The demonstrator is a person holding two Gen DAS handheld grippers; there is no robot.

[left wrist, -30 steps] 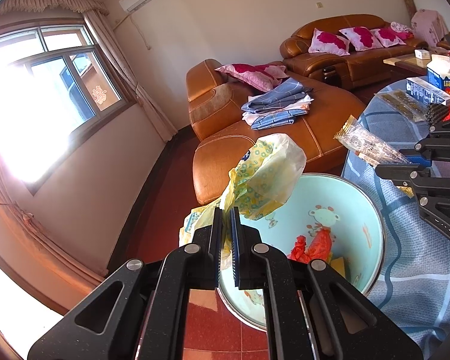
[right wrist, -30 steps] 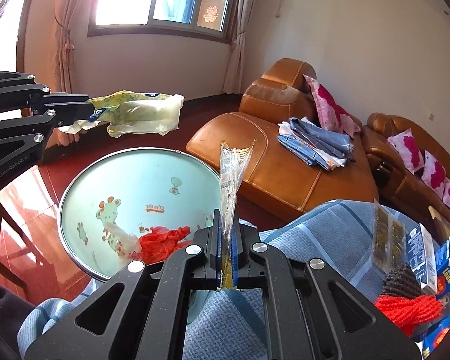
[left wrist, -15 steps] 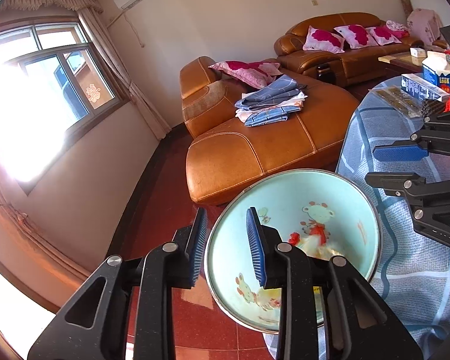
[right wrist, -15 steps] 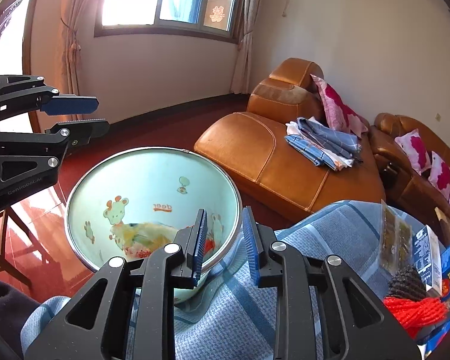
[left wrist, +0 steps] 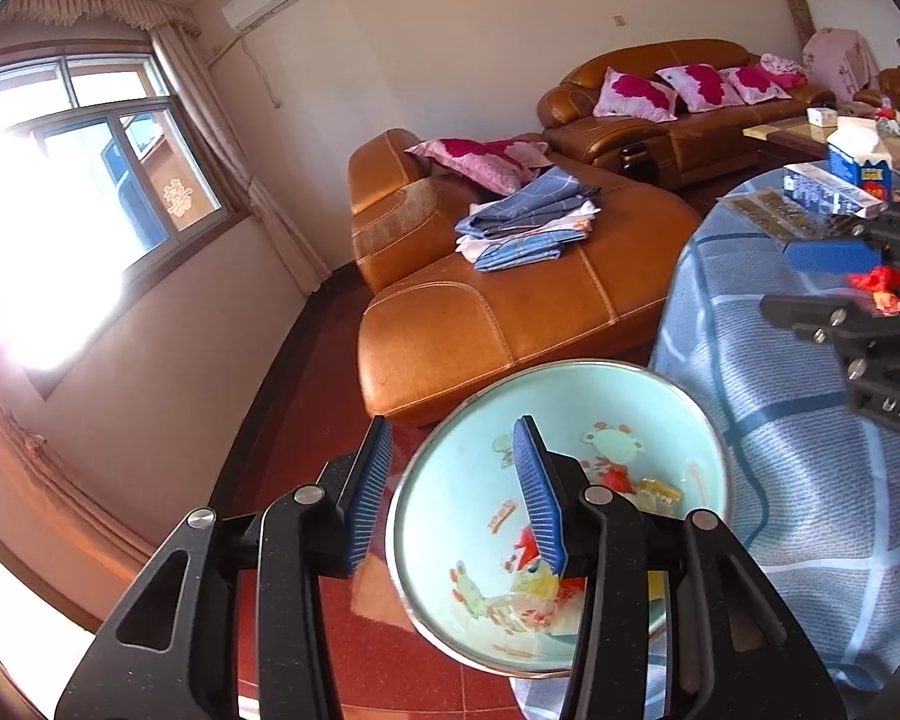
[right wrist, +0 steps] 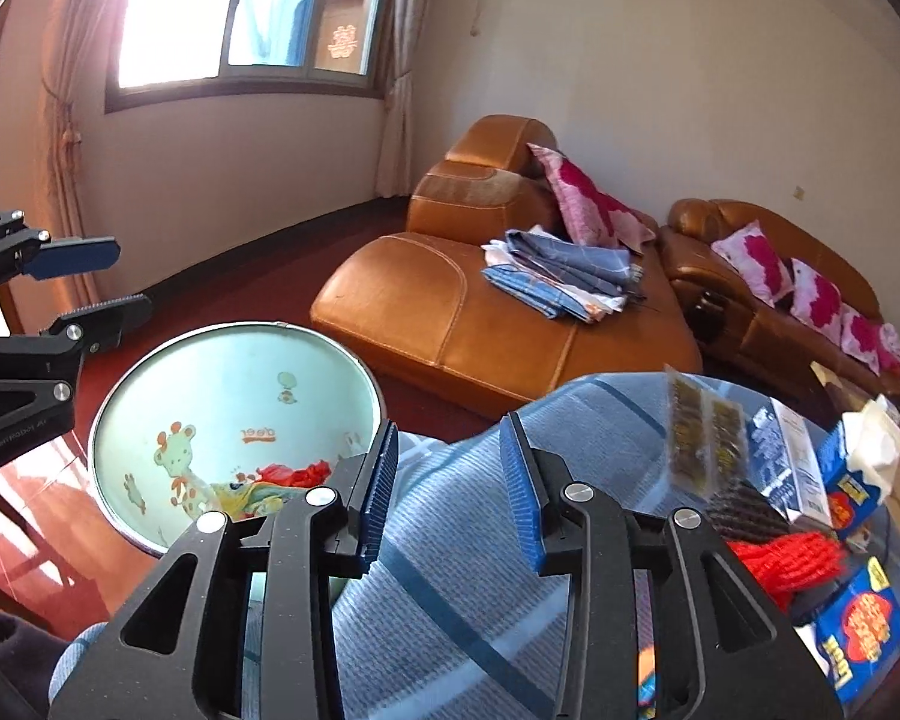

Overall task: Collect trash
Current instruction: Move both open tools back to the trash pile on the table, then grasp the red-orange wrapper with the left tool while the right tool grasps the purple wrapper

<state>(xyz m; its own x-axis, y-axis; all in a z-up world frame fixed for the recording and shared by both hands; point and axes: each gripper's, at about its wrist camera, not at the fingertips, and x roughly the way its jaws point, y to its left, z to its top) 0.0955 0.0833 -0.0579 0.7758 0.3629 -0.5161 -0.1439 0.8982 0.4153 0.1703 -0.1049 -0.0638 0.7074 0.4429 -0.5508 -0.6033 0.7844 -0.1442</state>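
Both tongs gape empty; clear flat snack packet [right wrist: 699, 435] lies ahead-right of right tongs [right wrist: 450, 480], nearer than left tongs [left wrist: 450, 492].

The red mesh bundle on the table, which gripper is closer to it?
Right. The right gripper hangs over the blue cloth just beside the red mesh bundle. The left gripper is off the table's edge, over the bin.
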